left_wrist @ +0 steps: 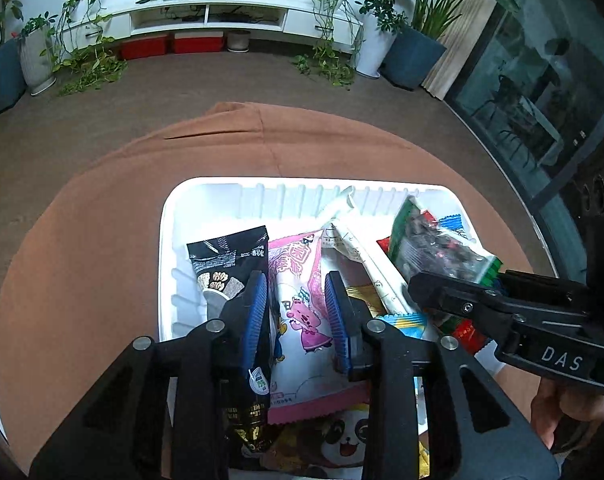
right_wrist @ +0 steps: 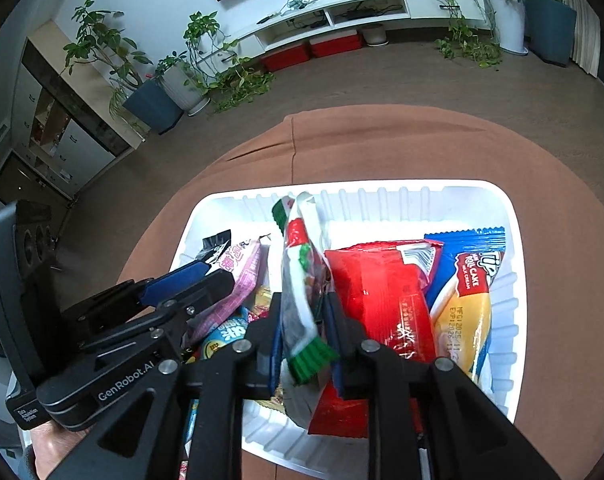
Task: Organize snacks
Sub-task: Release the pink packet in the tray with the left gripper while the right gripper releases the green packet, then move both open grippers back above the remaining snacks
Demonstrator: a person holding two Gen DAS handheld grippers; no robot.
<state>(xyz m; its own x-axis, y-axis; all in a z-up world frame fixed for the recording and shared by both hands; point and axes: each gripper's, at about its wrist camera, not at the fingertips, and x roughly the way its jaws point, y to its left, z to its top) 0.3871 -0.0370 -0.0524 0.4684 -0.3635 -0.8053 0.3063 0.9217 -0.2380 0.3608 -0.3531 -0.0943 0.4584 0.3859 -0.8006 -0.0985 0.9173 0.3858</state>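
Left wrist view: the left gripper (left_wrist: 296,312) is seen astride a pink snack packet (left_wrist: 298,280) in the white tray (left_wrist: 170,216) on the brown-clothed table (left_wrist: 82,240), fingers slightly parted and not visibly pressing. The right gripper (right_wrist: 304,330) straddles a green-edged packet (right_wrist: 302,280); whether its fingers press cannot be told.

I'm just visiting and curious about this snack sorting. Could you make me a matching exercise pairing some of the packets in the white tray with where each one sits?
Things:
1. pink-and-white cartoon packet
2. clear packet with green crimped ends
3. blue-and-yellow roll cake wrapper
4. black cereal pouch

Places:
A. between the right claw's fingers
B. against the white plastic tray's right wall
C. between the left claw's fingers
D. just left of the pink packet

Pairs: 1-C, 2-A, 3-B, 4-D
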